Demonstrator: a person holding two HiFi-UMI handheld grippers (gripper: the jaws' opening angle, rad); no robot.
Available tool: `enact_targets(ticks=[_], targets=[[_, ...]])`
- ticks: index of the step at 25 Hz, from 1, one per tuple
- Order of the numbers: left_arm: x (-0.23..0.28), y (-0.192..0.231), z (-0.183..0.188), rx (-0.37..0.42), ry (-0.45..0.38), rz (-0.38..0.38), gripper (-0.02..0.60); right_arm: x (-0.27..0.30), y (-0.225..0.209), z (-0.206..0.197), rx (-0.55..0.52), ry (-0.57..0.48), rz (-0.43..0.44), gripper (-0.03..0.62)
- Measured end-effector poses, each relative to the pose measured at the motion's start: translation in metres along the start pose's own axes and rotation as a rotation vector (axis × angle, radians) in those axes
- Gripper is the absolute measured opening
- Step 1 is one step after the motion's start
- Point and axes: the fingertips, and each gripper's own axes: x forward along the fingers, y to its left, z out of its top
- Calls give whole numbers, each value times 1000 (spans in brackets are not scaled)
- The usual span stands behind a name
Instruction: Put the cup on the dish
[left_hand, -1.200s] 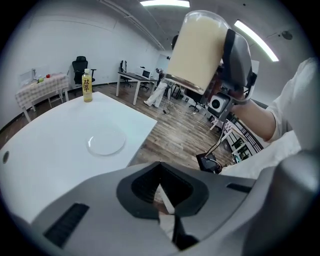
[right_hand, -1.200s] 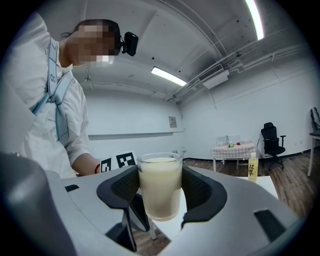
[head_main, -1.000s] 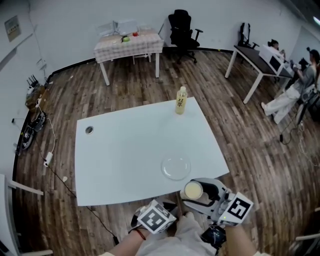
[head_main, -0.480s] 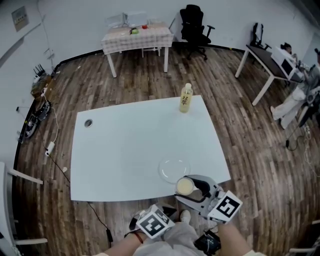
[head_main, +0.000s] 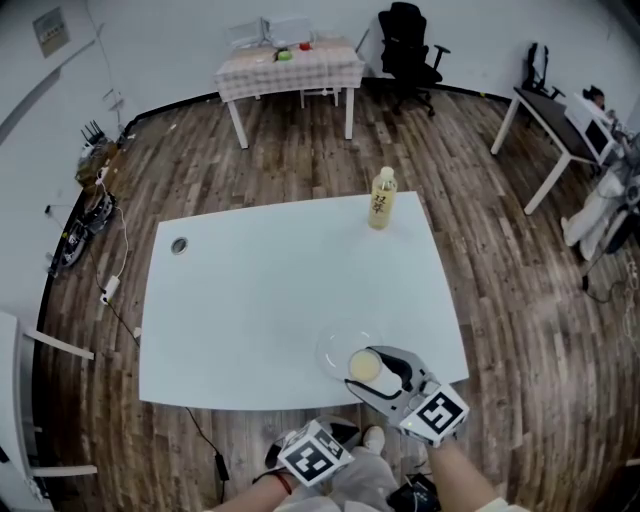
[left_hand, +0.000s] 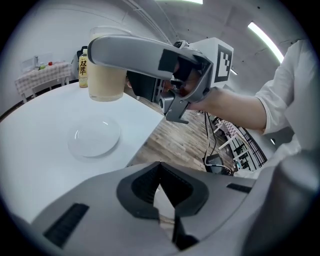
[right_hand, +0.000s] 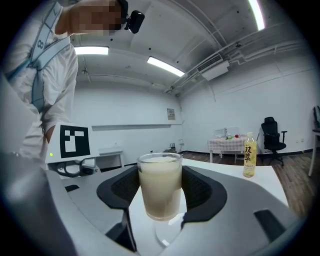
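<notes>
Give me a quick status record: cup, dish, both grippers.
cup: upright, nearly full of pale drink, held in the air over the dish
dish: clear, empty, by the table's near edge
right gripper: shut on cup
left gripper: shut, empty, off the table's near edge
bottle: standing at the far edge
left to do: lower cup onto dish

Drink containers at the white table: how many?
2: a filled cup held by the right gripper above the dish, and a yellow bottle standing far right on the white table. None seems hidden.
</notes>
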Motion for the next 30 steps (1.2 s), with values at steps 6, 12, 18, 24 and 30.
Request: enact_targets(ticks=[6,12,18,24,30], targets=[[4,27,13,-8,-18,39,0,22,-23,-38,24,49,-40,275],[-2,47,27,-10,-76,71,0,35,-39,-67,63,86,-66,275],[-13,63,30,-33,-98,91,0,46,-49,-84,69,101,-93,274],[-9,60,25,-23,-81,66,0,58,-53,-99,52,126,-111,275],[-8,60,23,-18,-67,55,0,69,-53,-114,-29,217,-109,275]])
